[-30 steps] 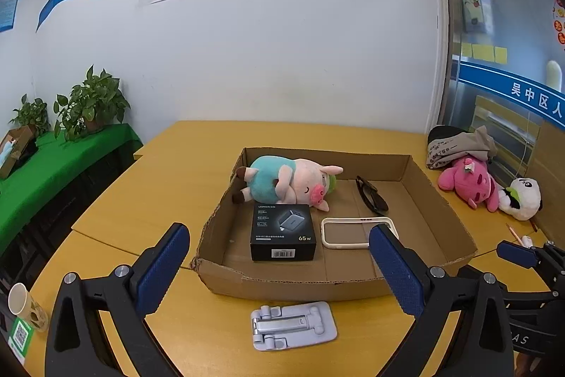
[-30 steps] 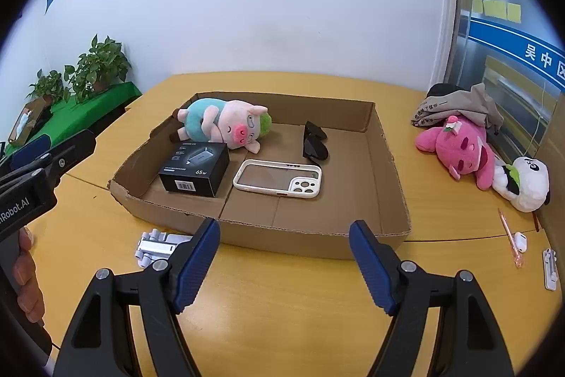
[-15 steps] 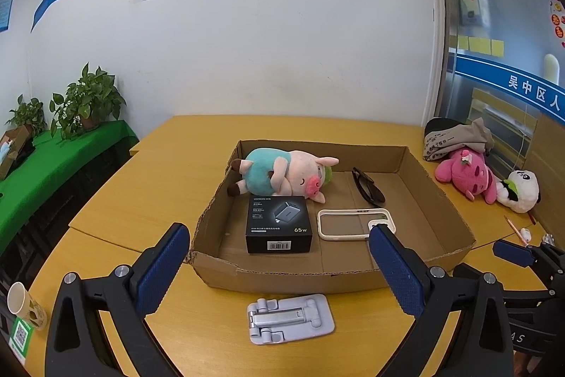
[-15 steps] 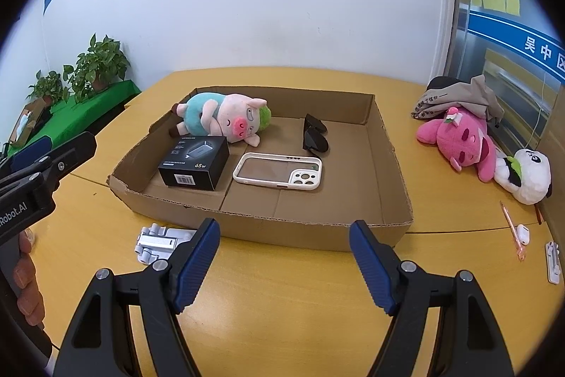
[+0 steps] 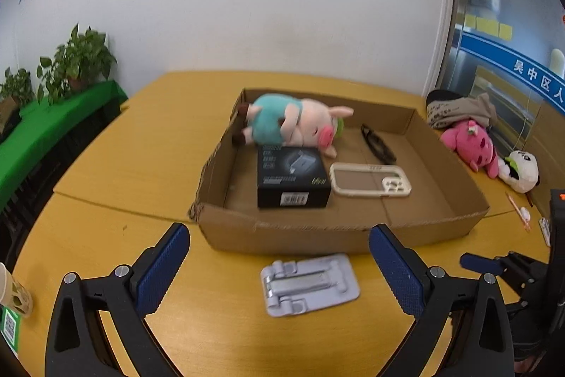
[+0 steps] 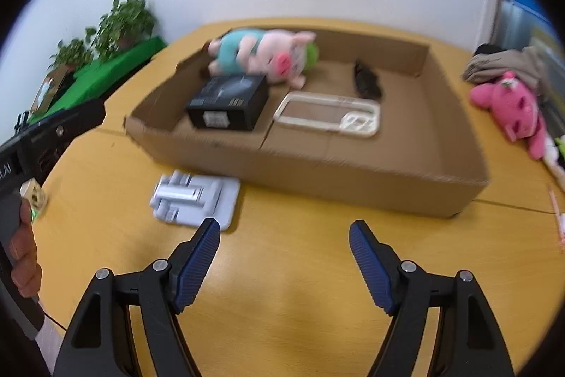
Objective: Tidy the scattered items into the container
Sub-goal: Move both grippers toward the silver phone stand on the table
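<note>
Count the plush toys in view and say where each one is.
3. The pig plush lies in the cardboard box. The pink plush and panda plush lie on the table right of it. Others may be hidden.

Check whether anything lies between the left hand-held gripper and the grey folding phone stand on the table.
Nothing visible does. The left hand-held gripper is open, and only bare yellow wooden table separates it from the grey folding phone stand, which lies flat before the shallow brown cardboard box.

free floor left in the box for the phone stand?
Yes: the cardboard box has bare floor on its right side, between the phone case and the right wall, and along the near wall. The left half is crowded: plush pig, black charger box.
</note>
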### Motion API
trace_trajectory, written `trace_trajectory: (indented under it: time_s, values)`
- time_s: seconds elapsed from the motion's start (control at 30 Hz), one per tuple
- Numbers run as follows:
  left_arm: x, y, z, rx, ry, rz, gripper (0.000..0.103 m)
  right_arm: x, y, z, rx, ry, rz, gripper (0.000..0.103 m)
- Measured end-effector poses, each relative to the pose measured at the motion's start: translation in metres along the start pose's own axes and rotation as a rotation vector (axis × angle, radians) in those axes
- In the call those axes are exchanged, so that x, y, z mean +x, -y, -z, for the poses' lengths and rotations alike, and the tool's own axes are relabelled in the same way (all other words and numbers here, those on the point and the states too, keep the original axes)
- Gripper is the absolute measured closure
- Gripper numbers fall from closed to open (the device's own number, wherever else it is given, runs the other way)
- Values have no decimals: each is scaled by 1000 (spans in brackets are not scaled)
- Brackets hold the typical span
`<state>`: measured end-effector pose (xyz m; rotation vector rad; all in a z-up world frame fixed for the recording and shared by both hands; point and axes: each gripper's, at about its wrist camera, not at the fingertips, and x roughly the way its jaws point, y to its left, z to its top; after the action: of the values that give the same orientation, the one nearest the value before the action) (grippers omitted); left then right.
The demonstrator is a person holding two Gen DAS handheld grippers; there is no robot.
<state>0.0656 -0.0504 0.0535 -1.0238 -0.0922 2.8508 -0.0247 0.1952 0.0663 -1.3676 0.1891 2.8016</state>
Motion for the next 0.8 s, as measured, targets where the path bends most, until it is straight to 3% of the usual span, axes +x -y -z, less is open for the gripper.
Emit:
trace_trajectory:
  time_s: [0.13,0.33,0.5,0.7,0.8]
  values:
    - [28,-20,17,-28,-91,30,0,32,-14,9,-5,-45,-48,27]
    - [69,-36,43,-50,-202,83,0,59,-32,8,-32,-29,-112,27]
    - [94,-41,54,-69,-272,132,0,76,-41,4,-77,-15,-100,28]
    - [107,-38,59,-64,-297,179,5,90,-39,2,-64,-23,-115,31]
    - [109,-36,58,-65,-292,185,8,91,-38,1,-59,-16,-134,38]
